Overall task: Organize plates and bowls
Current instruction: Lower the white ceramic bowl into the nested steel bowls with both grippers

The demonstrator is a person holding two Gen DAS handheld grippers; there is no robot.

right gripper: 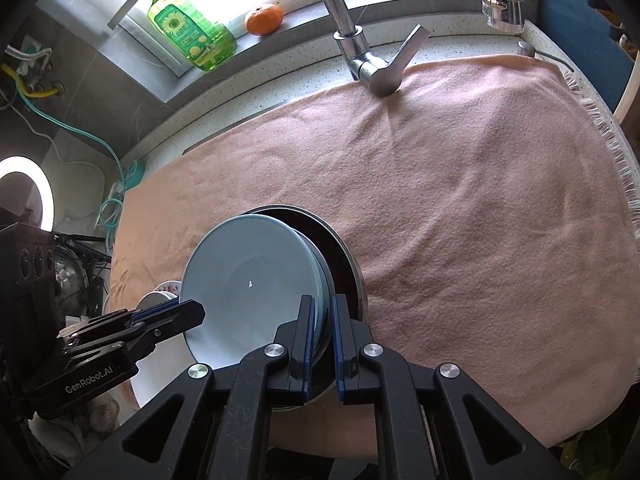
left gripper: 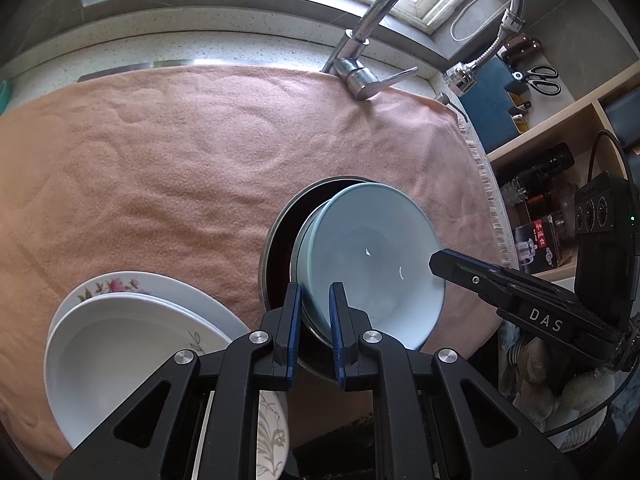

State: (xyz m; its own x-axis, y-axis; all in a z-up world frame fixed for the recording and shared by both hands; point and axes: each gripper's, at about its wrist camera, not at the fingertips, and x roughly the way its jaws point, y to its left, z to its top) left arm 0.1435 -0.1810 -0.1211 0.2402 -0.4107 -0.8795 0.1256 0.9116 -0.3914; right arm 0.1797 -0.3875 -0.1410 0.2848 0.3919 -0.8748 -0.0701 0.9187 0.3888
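Observation:
A stack of light blue bowls (left gripper: 372, 256) sits tilted inside a dark metal bowl (left gripper: 280, 248) above the pink towel (left gripper: 180, 152). My left gripper (left gripper: 315, 320) is shut on the near rim of the blue bowls. My right gripper (right gripper: 323, 328) is shut on the opposite rim of the same blue bowls (right gripper: 248, 280), with the metal bowl (right gripper: 344, 264) behind them. Each gripper shows in the other's view, the right (left gripper: 436, 264) and the left (right gripper: 196, 312). White plates (left gripper: 120, 340), one with flowers, lie stacked at the lower left.
A chrome faucet (left gripper: 360, 68) stands at the back of the towel. A green soap bottle (right gripper: 188, 32) and an orange (right gripper: 264, 18) sit on the window sill. Shelves with bottles and scissors (left gripper: 540, 80) are at the right. A ring light (right gripper: 28, 192) glows at the left.

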